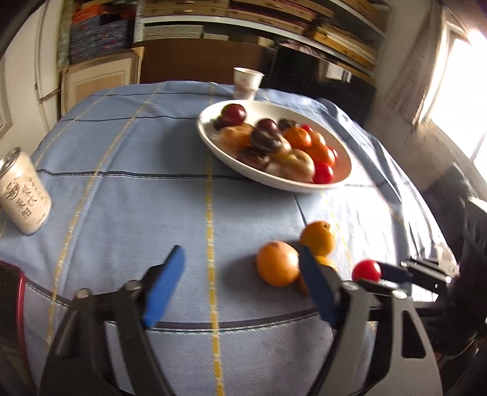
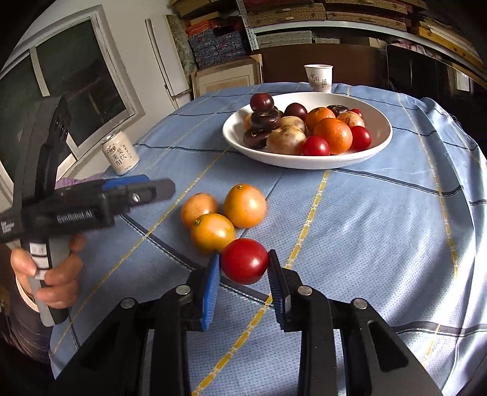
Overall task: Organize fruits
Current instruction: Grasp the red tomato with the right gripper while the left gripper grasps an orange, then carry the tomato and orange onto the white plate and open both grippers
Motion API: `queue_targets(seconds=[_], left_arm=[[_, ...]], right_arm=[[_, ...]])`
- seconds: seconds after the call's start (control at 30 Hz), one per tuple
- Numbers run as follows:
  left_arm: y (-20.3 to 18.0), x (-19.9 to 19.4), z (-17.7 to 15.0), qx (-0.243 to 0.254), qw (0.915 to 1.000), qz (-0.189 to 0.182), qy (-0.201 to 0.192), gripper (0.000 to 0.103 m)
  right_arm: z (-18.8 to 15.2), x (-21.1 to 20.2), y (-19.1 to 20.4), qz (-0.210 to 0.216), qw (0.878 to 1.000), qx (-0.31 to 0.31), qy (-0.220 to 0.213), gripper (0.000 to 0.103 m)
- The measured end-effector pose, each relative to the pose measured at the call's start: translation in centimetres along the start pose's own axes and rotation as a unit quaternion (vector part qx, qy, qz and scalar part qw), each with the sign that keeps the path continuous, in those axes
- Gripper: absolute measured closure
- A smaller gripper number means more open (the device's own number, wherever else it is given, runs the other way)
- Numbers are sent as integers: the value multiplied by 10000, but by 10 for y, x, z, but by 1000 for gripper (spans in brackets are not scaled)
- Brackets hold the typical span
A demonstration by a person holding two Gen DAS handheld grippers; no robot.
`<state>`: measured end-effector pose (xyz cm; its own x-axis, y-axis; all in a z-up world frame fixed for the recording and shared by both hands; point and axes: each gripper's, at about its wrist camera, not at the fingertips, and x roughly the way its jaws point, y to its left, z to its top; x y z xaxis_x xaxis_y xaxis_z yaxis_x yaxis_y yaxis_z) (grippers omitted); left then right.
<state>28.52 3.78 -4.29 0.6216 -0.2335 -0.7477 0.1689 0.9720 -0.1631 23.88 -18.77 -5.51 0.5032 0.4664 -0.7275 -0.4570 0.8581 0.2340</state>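
The surface (image 2: pixel 380 219), under a blue checked cloth, lies bare between the white bowl (image 2: pixel 307 160) of fruit at the far side and three oranges (image 2: pixel 245 205) bunched nearer. Right tongs (image 2: pixel 244 262) are clenched on a red tomato (image 2: pixel 245 260), just beside the oranges. Left tongs (image 1: pixel 240 259) stand released, nothing between the blue pads, one pad covering part of an orange. The left view is blurred. A can (image 2: pixel 120 153) sits near the left edge, a paper cup (image 2: pixel 318 77) behind the bowl. Stacked shelves (image 2: pixel 304 21) fill the back wall
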Motion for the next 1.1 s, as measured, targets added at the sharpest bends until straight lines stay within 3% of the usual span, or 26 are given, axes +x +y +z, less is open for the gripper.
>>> queue_targets(seconds=[0.13, 0.53, 0.7, 1.1], left_arm=[[-12, 7, -2, 208, 9998, -12, 37, 49], [-20, 32, 6, 103, 9985, -438, 316, 61], [-22, 44, 5, -21, 9949, -780, 640, 65], [-34, 42, -3, 253, 9975, -396, 534, 65]], right_arm=[[0, -1, 0, -12, 10000, -13, -16, 72], [0, -3, -6, 14, 9999, 146, -38, 71], [0, -3, -5, 3, 9999, 140, -16, 71], [0, -5, -6, -45, 9998, 149, -84, 71]])
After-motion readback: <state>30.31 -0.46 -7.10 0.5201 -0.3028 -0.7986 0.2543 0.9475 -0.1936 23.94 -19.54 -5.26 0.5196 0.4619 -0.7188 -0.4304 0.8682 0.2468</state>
